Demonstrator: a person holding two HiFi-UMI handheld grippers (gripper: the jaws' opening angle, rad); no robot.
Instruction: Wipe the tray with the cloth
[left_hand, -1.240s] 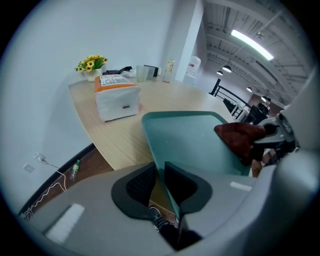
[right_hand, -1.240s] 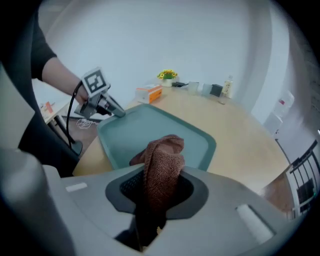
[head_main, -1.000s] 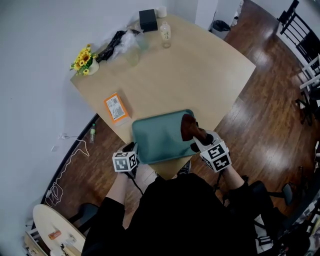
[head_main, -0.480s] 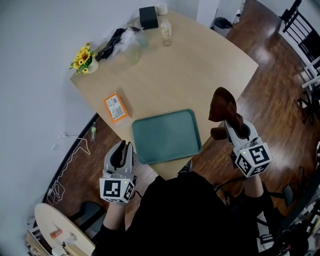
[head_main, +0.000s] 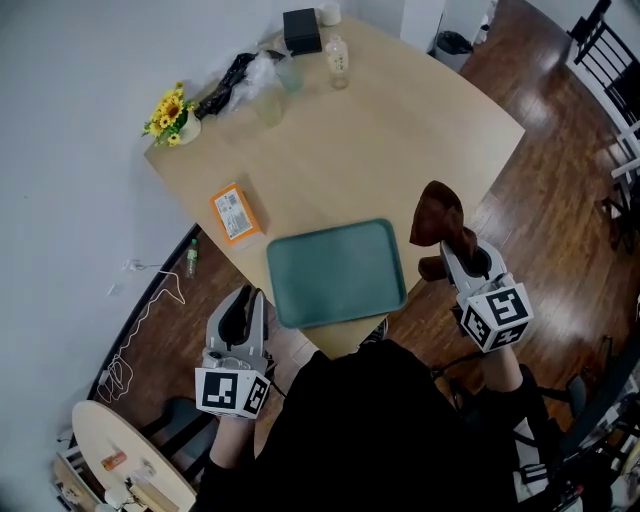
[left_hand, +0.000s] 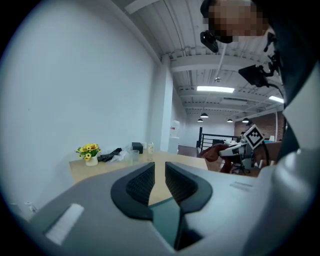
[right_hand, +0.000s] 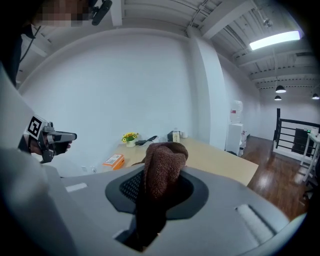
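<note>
The teal tray (head_main: 335, 272) lies empty near the front edge of the wooden table (head_main: 400, 130). My right gripper (head_main: 450, 245) is raised off the tray's right side, past the table edge. It is shut on the brown cloth (head_main: 436, 218), which stands up out of the jaws (right_hand: 162, 170). My left gripper (head_main: 243, 297) is raised to the left of the tray over the floor. Its jaws are nearly together with nothing between them (left_hand: 160, 180). Neither gripper touches the tray.
An orange box (head_main: 232, 213) lies on the table left of the tray. At the far edge are yellow flowers (head_main: 172, 116), a black box (head_main: 301, 29), a bottle (head_main: 338, 60) and a crumpled bag (head_main: 240, 80). Chairs (head_main: 610, 60) stand on the wooden floor at right.
Both grippers have lifted away from the tray: the right one took the cloth up off the tray's right part, and the left one left the tray's front left corner. Over the last half second they barely moved.
</note>
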